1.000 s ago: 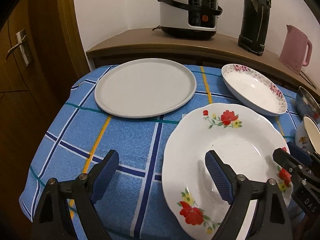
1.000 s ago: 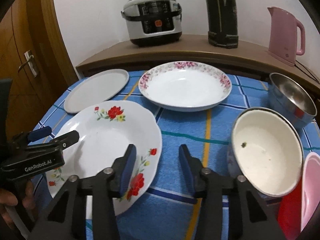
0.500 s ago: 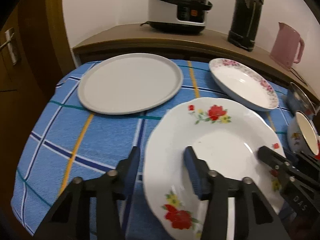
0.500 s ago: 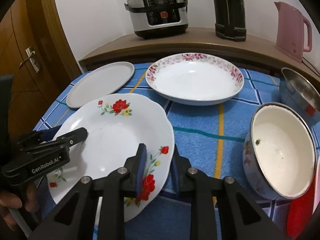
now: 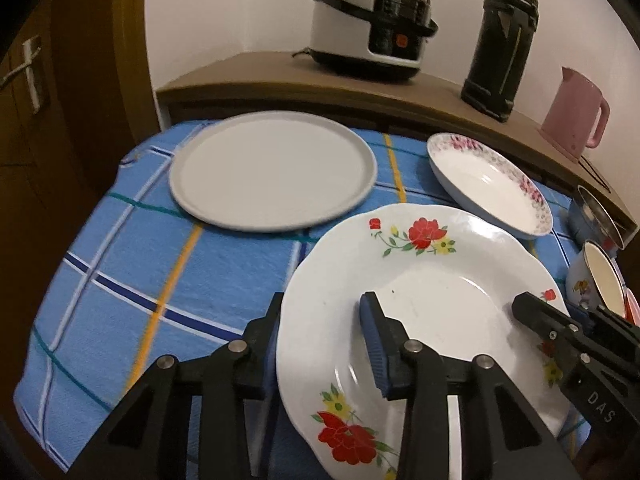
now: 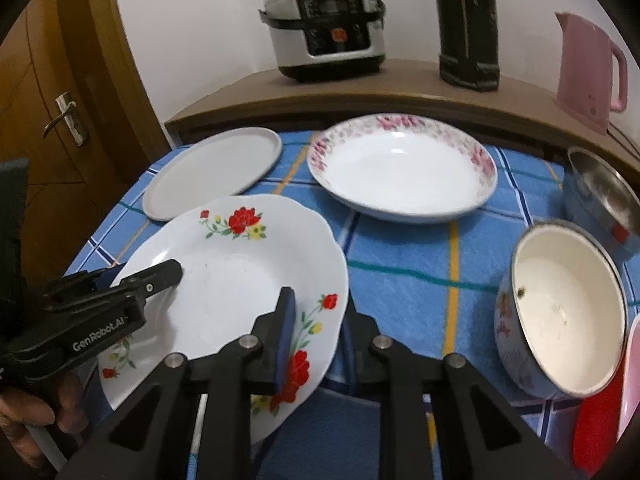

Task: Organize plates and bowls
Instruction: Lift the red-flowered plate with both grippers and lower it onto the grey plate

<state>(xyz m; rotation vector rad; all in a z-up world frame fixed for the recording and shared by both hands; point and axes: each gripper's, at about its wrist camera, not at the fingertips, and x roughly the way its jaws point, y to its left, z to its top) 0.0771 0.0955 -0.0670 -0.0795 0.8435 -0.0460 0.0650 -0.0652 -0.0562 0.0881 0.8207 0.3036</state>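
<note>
Nothing stacked yet; all dishes lie apart on the table (image 5: 120,280). Left to right: grey plate (image 5: 272,172), red-flower plate (image 5: 432,304), pink-rim dish (image 6: 400,168), enamel bowl (image 6: 564,316), steel bowl (image 6: 604,196). Left tongs (image 5: 320,344) and right tongs (image 6: 316,332) both closing, pinching the red-flower plate's near rim from opposite sides.

The flowered plate (image 6: 240,272) looks like glossy glazed ceramic; the grey plate (image 5: 272,172), upper left of the frame, is matt and smooth; the tablecloth (image 5: 120,280) is woven checked cloth; the steel bowl (image 6: 604,196), at right, is shiny metal; the enamel bowl (image 6: 560,316) is glossy inside; the shelf (image 6: 360,92) is matt wood.
</note>
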